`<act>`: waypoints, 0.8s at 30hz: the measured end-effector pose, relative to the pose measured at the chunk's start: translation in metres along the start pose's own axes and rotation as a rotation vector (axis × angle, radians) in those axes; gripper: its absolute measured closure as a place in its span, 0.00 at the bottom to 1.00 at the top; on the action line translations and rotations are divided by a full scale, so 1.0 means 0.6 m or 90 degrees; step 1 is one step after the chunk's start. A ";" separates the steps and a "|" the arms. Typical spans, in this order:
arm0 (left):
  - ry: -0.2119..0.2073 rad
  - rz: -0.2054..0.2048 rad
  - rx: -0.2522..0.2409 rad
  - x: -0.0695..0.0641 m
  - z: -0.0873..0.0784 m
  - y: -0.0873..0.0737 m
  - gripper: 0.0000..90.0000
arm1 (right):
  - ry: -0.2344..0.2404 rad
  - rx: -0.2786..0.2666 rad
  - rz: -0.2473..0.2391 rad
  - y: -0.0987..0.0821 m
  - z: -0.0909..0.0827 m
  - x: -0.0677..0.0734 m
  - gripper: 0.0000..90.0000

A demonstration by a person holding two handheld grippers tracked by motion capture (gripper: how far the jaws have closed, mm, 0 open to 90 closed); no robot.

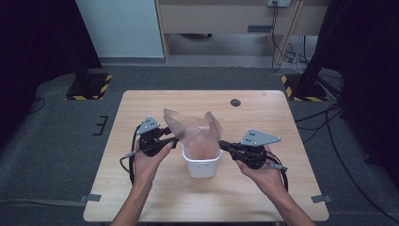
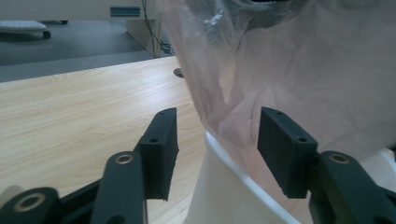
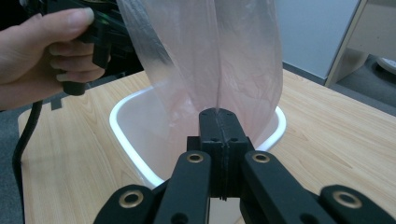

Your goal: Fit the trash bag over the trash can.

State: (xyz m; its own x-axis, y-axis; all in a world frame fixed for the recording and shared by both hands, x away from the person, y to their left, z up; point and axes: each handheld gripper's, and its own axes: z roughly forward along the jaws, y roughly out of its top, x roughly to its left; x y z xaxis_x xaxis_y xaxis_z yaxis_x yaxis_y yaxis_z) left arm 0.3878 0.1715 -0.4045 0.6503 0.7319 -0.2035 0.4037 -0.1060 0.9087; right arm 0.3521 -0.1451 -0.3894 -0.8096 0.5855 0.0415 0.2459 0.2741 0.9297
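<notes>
Translucent pink plastic bag (image 1: 195, 129) stands in white plastic tub (image 1: 202, 165), tabletop (image 1: 141, 197) centre. Right tool (image 3: 218, 116) clenched on bag edge, 3 o'clock. Left tool (image 2: 217, 140) released, straddling rim at 9 o'clock.

A thin, translucent pinkish plastic bag (image 3: 210, 60), crinkled and faintly glossy, stands in a smooth, glossy white plastic bin (image 3: 126, 140) on a pale wood-grain table (image 2: 70, 121) with a matt finish, between matt black plastic grippers with ribbed pads (image 2: 285, 149).
</notes>
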 end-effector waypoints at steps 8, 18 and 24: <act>-0.010 0.027 0.004 -0.019 0.002 0.006 1.00 | -0.007 -0.004 0.003 0.001 -0.001 -0.006 1.00; -0.007 0.056 0.014 -0.037 -0.001 0.015 1.00 | -0.017 -0.024 0.005 0.008 0.005 -0.016 0.89; -0.008 0.065 0.019 -0.040 -0.003 0.016 1.00 | -0.019 -0.042 0.013 0.021 0.009 -0.018 0.82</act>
State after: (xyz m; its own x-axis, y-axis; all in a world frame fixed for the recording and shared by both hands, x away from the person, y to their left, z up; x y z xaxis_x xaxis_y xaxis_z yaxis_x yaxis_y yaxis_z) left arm 0.3750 0.1543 -0.3901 0.6966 0.7082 -0.1147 0.3536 -0.1997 0.9138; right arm 0.3671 -0.1440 -0.3798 -0.7886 0.6128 0.0506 0.2253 0.2114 0.9511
